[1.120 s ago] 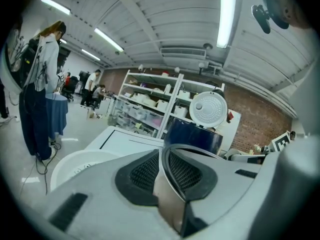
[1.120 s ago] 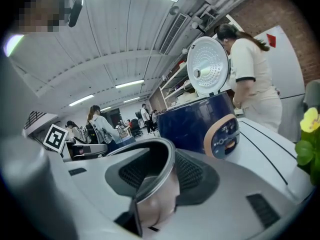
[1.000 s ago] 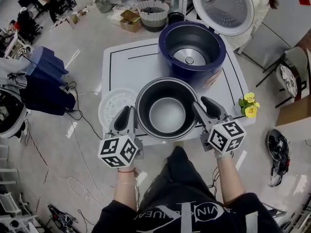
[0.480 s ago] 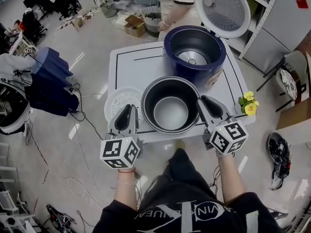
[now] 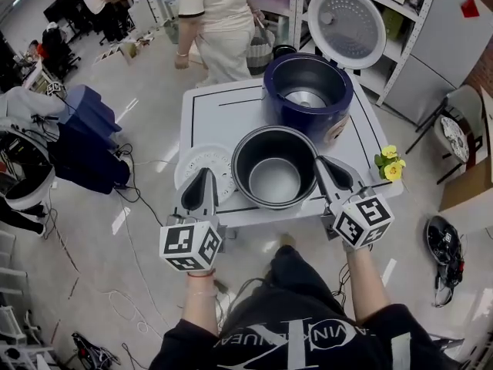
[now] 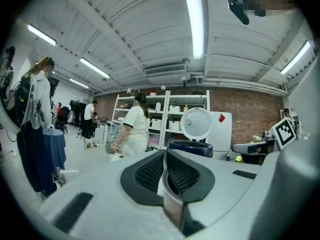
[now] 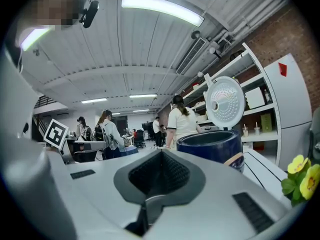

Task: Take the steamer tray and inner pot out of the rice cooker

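White round steamer tray [image 5: 196,159] partly hidden by left gripper [image 5: 206,176] and grey metal inner pot [image 5: 275,179], right gripper [image 5: 324,164] beside pot, both just closed, empty.

Head view: the rice cooker [image 5: 308,79] has its lower front wall hidden behind the inner pot [image 5: 275,179]. Front label [image 5: 336,129] partly covered, print too small to read. Person in white [image 5: 212,6] cut off by top edge. Steamer tray [image 5: 199,159] hole pattern too small to resolve.
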